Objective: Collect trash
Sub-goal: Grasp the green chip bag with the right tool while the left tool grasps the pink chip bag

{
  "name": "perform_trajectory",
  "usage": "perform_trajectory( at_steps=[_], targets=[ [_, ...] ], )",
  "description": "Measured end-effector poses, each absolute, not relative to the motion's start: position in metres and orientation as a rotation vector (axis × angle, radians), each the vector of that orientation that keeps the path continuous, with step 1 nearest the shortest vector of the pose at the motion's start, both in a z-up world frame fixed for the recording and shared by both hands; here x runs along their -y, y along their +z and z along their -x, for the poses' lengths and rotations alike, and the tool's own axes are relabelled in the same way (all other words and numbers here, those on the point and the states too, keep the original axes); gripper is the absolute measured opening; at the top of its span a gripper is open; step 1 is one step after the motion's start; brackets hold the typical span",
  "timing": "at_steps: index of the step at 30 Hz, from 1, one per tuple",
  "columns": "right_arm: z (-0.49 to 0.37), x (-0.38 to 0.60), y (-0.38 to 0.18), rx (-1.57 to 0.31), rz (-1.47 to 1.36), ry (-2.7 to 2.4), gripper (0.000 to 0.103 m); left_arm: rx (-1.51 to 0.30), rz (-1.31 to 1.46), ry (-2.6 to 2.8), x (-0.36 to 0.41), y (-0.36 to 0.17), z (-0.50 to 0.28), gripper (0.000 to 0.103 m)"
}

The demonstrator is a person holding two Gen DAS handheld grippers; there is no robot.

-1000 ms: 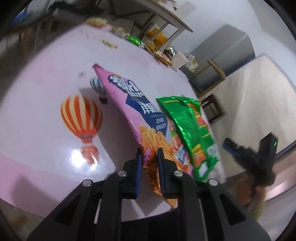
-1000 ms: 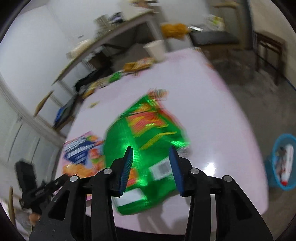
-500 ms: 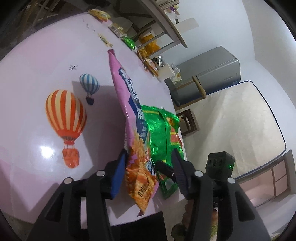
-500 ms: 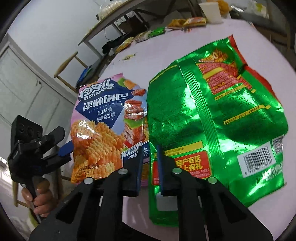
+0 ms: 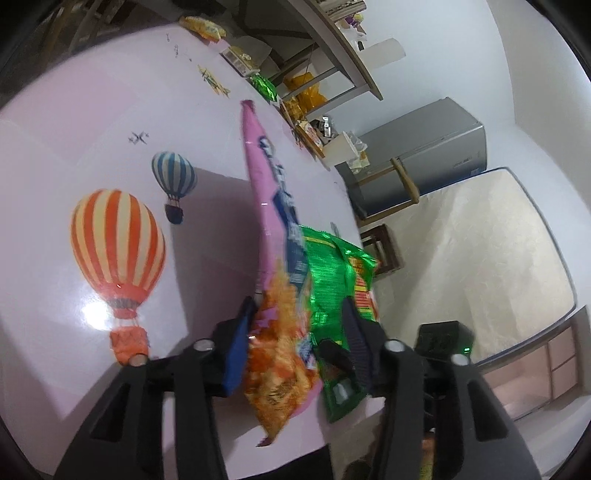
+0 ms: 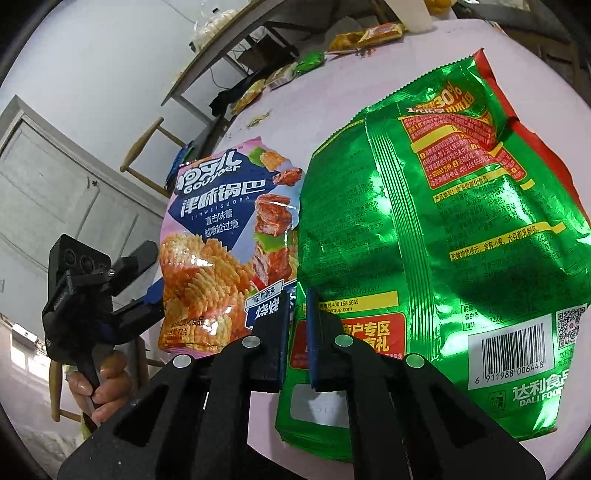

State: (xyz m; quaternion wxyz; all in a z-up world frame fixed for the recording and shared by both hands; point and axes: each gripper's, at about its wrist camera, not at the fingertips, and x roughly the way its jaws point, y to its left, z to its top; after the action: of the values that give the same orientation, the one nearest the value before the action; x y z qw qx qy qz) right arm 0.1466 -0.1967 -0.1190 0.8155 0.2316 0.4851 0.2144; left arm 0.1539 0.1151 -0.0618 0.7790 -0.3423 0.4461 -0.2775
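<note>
A pink snack bag stands tilted up on its edge on the pink balloon-print table. A green foil bag lies flat beside it. My left gripper has its jaws apart and closing, with the pink bag's lower end between them, not pinched. The right wrist view shows the pink snack bag face-on beside the left gripper. My right gripper is nearly shut and still closing on the left edge of the green foil bag. The pink bag's corner reaches that gap too.
Several small wrappers and a small green packet lie along the table's far edge. A paper cup stands there too. A person's hand holds the left gripper's handle. The table's near edge runs just under both grippers.
The left jaws let go of the pink bag and stand apart around it; the bag has turned up onto its edge. The right gripper came down and closed on the green bag's edge.
</note>
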Motion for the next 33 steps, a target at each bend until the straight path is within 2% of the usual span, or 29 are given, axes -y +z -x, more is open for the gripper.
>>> perform_trajectory(
  at_steps=[1, 2, 3, 4, 7, 9, 12, 17, 22, 23, 25, 27, 28, 30, 33],
  targets=[
    [-0.146, 0.198, -0.118, -1.031, -0.491, 0.456, 0.006, -0.984, 0.696, -0.57, -0.113, -0.062, -0.156, 0.034],
    [-0.144, 0.199, -0.114, -1.022, -0.487, 0.458, 0.007, -1.0, 0.662, -0.545, -0.111, -0.062, -0.158, 0.026],
    [-0.142, 0.202, -0.11, -1.01, -0.487, 0.461, 0.013, -1.018, 0.613, -0.516, -0.108, -0.063, -0.16, 0.019],
    [-0.14, 0.203, -0.107, -1.002, -0.488, 0.458, 0.015, -1.025, 0.592, -0.509, -0.107, -0.064, -0.16, 0.017],
    [-0.131, 0.223, -0.086, -0.944, -0.497, 0.43, 0.022, -1.028, 0.566, -0.511, -0.104, -0.066, -0.16, 0.015],
    [-0.125, 0.24, -0.076, -0.905, -0.515, 0.391, 0.037, -1.026, 0.519, -0.498, -0.1, -0.065, -0.16, 0.014],
    [-0.119, 0.281, -0.066, -0.855, -0.567, 0.282, 0.049, -1.014, 0.46, -0.487, -0.095, -0.063, -0.159, 0.014],
    [-0.123, 0.333, -0.084, -0.946, -0.629, 0.075, 0.05, -1.002, 0.413, -0.476, -0.093, -0.063, -0.161, 0.014],
    [-0.132, 0.343, -0.1, -0.997, -0.639, 0.058, 0.05, -1.005, 0.403, -0.475, -0.092, -0.066, -0.163, 0.014],
    [-0.133, 0.34, -0.101, -0.999, -0.637, 0.068, 0.049, -1.009, 0.403, -0.475, -0.093, -0.067, -0.162, 0.014],
    [-0.139, 0.334, -0.102, -1.004, -0.623, 0.073, 0.036, -1.019, 0.409, -0.476, -0.093, -0.07, -0.164, 0.014],
    [-0.141, 0.325, -0.104, -1.013, -0.598, 0.065, 0.018, -1.02, 0.417, -0.476, -0.094, -0.071, -0.164, 0.014],
    [-0.142, 0.319, -0.104, -1.016, -0.573, 0.065, 0.016, -1.017, 0.415, -0.476, -0.093, -0.07, -0.164, 0.014],
    [-0.139, 0.313, -0.105, -1.012, -0.548, 0.068, 0.004, -1.008, 0.403, -0.475, -0.092, -0.069, -0.163, 0.014],
    [-0.13, 0.308, -0.103, -0.982, -0.541, 0.069, 0.0, -0.985, 0.399, -0.489, -0.091, -0.063, -0.162, 0.01]
  ],
)
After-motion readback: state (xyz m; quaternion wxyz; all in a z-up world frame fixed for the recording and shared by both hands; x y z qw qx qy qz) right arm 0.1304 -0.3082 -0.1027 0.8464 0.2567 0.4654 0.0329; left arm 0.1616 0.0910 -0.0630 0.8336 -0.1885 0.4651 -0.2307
